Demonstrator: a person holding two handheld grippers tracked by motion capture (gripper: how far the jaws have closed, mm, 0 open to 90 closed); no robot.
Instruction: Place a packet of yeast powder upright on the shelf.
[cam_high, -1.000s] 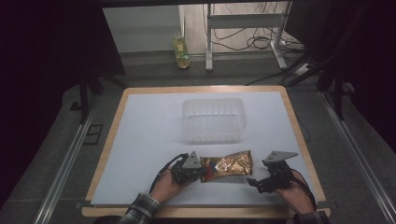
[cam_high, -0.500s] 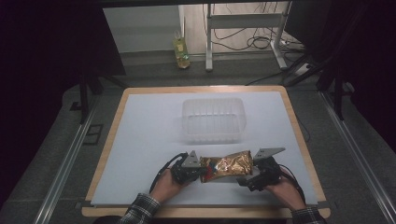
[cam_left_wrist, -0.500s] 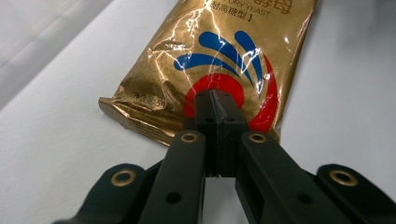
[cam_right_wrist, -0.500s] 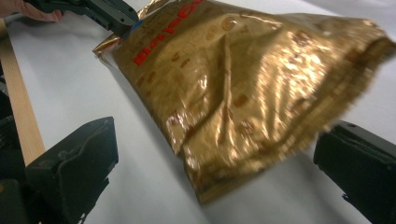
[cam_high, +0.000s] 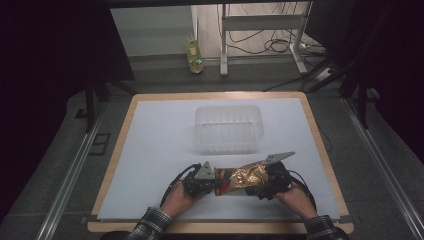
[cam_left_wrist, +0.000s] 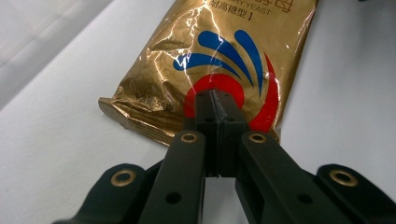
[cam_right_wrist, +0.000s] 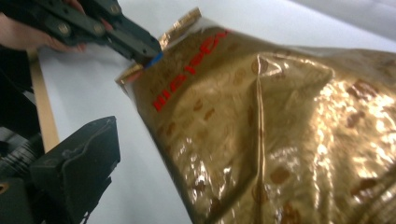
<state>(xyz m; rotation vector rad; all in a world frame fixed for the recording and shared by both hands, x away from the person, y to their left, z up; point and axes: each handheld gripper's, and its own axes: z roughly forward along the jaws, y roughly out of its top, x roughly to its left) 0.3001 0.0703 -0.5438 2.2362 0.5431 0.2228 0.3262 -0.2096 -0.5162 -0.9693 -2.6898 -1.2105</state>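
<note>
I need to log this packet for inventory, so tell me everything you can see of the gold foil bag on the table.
The gold foil bag is a shiny, crinkled pouch printed with blue and red swooshes and the words "DRY YEAST" on one face, and a back seam on the other. It lies near the front edge of the white table, in front of the clear plastic container. The left gripper is shut on its sealed end; the right gripper is at its other end, its jaws blurred.
</note>
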